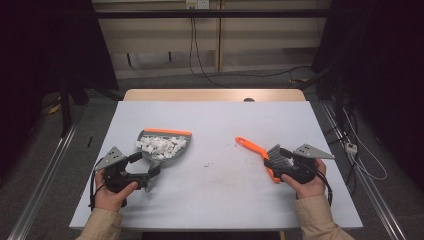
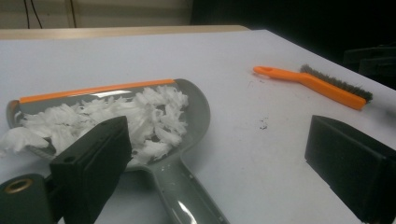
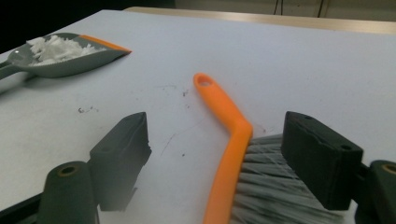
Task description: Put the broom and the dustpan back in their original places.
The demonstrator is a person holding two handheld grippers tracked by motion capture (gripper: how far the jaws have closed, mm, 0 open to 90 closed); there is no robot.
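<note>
grey dustpan (image 1: 167, 145) w/ white scraps (image 1: 161, 146) inside; both tools, left (image 1: 145, 172) & right (image 1: 280, 162), open, gripping nothing.

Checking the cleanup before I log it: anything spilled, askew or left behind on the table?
Mostly tidy: the white scraps sit heaped in the grey dustpan. A few dark specks remain on the table between the dustpan and the orange brush.

Dim room, bright table (image 1: 215, 200) lit from above; soft short shadows; glare on dustpan (image 2: 187, 205) handle; near jaws blurred.
</note>
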